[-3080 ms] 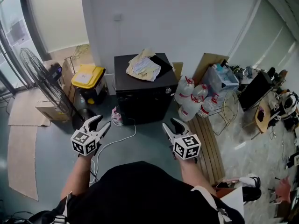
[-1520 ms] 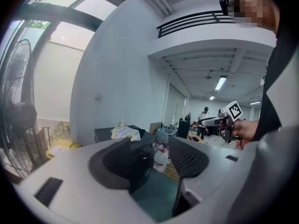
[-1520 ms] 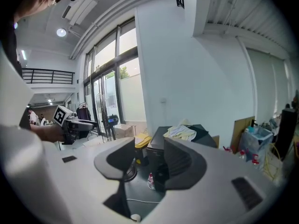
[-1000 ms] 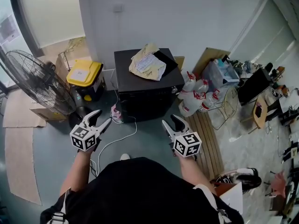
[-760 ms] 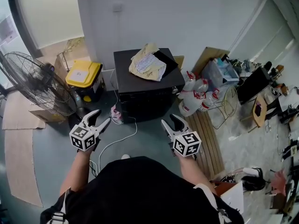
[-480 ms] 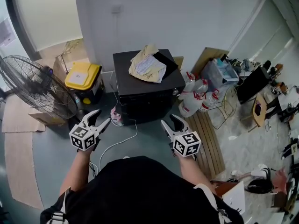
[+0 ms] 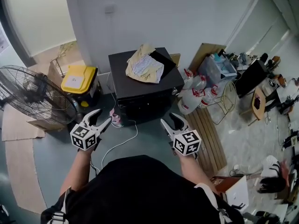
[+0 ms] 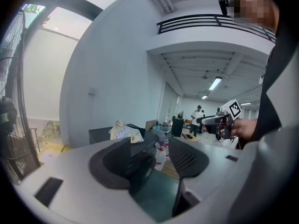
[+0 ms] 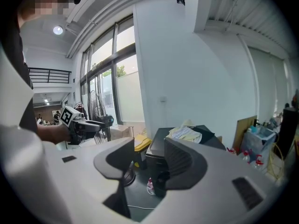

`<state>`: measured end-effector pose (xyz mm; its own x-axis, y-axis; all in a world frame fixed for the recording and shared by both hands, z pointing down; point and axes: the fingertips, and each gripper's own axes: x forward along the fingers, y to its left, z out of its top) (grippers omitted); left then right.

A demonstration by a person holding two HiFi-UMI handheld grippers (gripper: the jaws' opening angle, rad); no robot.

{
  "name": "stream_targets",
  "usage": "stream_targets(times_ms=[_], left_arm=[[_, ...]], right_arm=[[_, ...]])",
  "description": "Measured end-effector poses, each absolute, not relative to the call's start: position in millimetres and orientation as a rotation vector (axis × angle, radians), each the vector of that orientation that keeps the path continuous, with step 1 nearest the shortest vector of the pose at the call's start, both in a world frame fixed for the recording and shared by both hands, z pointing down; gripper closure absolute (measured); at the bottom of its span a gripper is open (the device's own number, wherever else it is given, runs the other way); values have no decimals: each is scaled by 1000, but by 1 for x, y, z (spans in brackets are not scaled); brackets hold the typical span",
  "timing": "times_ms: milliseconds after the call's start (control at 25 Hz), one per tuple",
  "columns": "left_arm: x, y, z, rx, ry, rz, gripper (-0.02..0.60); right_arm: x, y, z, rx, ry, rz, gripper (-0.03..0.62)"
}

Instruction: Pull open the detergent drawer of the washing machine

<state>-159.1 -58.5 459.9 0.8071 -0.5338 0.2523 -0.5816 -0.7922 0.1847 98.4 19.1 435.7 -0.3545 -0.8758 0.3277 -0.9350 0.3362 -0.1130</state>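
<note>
The squat black box-shaped washing machine point(image 7: 142, 90) stands against the white wall point(image 7: 163, 17), a crumpled yellowish cloth bundle point(image 7: 144, 68) on top; its detergent drawer cannot be picked out on the dark front. The left gripper point(image 7: 100, 118) and right gripper point(image 7: 169, 120) hover well short of it, jaws apart and empty. The likely slip is seizing the wrong edge of that featureless face, or tripping on the white cable point(image 7: 122, 141); no writing is legible.
</note>
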Motion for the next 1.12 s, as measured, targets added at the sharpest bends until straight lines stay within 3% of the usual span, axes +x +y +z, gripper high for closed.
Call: stream_targets(times_ms=[1120], left_arm=[[-170,-99,474,2747,-796,346,331]], right_arm=[[85,-18,449,1607,-2342,454,385]])
